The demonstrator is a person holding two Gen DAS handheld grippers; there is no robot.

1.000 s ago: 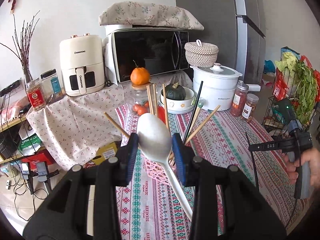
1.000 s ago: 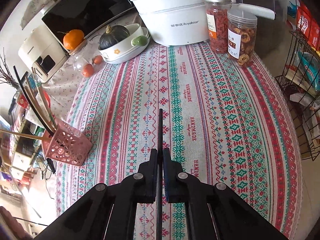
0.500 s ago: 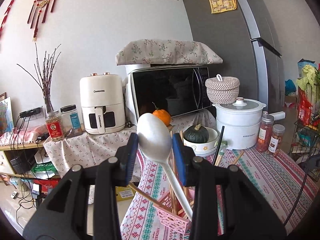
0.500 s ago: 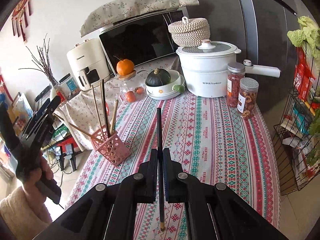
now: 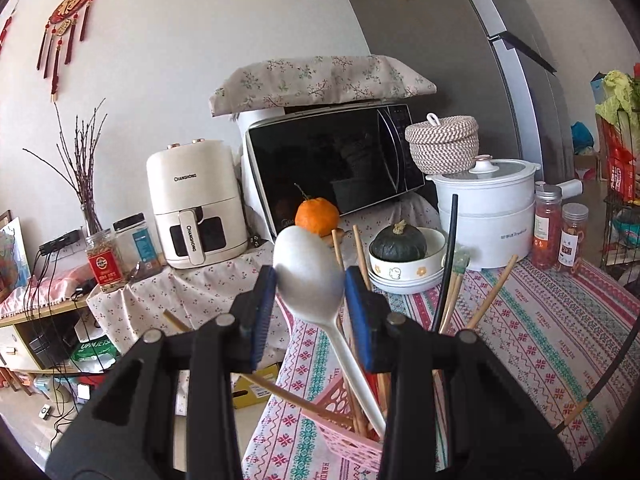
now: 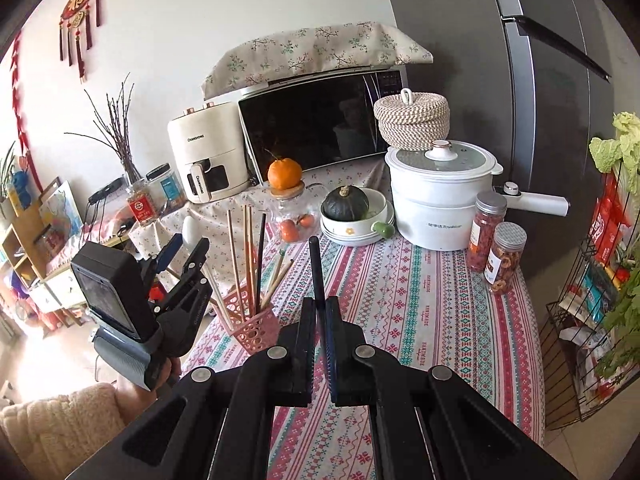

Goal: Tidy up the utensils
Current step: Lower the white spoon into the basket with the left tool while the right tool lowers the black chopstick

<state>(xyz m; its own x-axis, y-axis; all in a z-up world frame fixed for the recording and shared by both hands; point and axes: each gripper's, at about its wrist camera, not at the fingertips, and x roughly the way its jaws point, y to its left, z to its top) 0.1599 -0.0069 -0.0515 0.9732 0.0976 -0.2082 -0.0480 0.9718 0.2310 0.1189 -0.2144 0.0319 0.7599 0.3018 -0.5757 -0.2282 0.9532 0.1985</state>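
Left tongs (image 5: 310, 286) clamped on white spoon (image 5: 316, 280), handle over pink basket (image 5: 348, 438), lower centre. Right tongs (image 6: 319, 314) clamped on black chopstick (image 6: 316, 268). Risk: spoon handle snagging crowded chopsticks, tipping basket.

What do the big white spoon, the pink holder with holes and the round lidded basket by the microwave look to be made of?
White spoon: probably ceramic or melamine, smooth with a soft sheen; which one is unclear. Pink holder: moulded plastic, matte, with even punched round holes. Lidded basket: coiled rope, likely cotton, with beige and white twisted rows and a loop handle.
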